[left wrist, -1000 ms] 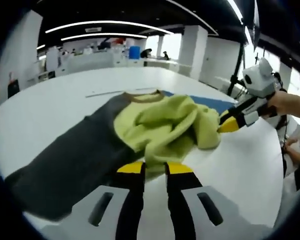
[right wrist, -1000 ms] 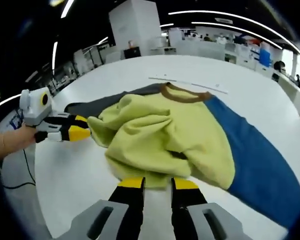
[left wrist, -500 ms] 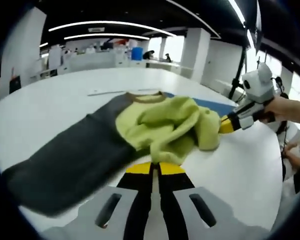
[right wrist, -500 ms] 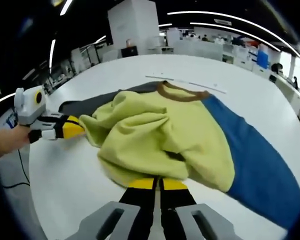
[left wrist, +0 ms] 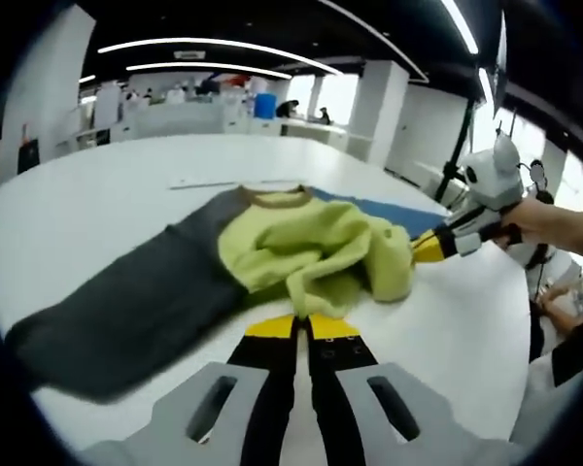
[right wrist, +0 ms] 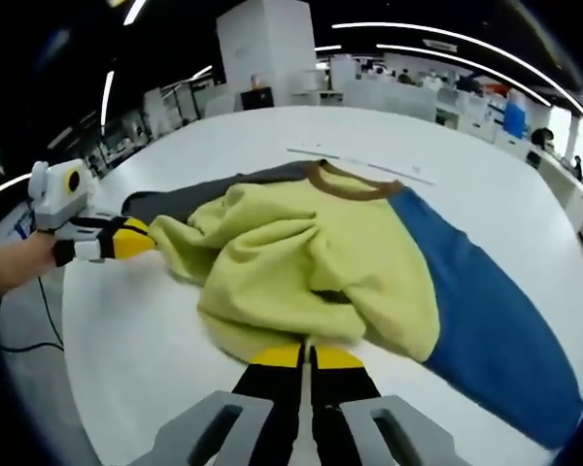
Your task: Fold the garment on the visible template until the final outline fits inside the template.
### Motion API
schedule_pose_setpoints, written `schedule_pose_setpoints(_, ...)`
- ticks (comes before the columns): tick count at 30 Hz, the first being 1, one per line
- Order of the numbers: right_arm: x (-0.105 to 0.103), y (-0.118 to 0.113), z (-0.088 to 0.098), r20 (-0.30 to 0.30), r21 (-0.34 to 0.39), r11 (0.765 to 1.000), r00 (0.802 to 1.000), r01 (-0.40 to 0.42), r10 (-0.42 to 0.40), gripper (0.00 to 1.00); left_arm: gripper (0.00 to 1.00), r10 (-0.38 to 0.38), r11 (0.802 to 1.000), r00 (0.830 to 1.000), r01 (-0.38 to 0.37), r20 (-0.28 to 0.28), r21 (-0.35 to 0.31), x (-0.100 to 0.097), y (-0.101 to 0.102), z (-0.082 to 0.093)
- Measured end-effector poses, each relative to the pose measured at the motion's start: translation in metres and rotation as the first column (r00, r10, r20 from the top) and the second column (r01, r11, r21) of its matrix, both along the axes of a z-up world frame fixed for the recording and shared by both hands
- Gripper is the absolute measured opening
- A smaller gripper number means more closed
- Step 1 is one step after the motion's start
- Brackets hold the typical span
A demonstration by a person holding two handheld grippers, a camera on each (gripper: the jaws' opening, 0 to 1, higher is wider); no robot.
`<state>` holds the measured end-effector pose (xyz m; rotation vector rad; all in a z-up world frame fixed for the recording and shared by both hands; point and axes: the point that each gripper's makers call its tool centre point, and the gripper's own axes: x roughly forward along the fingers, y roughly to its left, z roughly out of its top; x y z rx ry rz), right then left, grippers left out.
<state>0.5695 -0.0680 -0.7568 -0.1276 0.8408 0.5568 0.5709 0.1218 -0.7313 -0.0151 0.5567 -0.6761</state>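
Both grippers, left [left wrist: 302,327] and right [right wrist: 306,355], clamp the hem of a shirt [right wrist: 311,257] bunched on the white table [right wrist: 155,330]; uneven lifting could twist the fold askew.

We find no writing, label, brand, number or sign that we can read in either view. The sweater [right wrist: 321,262] is plain blocks of colour with no print on it, the white table [right wrist: 155,330] around it is unmarked, and anything beyond the table is too blurred to read.
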Motion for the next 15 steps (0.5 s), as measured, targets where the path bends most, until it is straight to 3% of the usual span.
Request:
schedule_pose_setpoints(9,-0.018,-0.014,0.013,0.005,0.009,1.0,1.0,0.013,-0.013,0.0,0.01,-0.04,0.998,0.999,0.038,0.023,0.058,-0.021,0.003,0.014)
schedule_pose_setpoints(15,-0.034,-0.025,0.015,-0.001,0.008,1.0,1.0,0.022,-0.022,0.0,0.01,-0.031,0.998,0.999,0.03,0.02,0.048,-0.038,0.006,0.022)
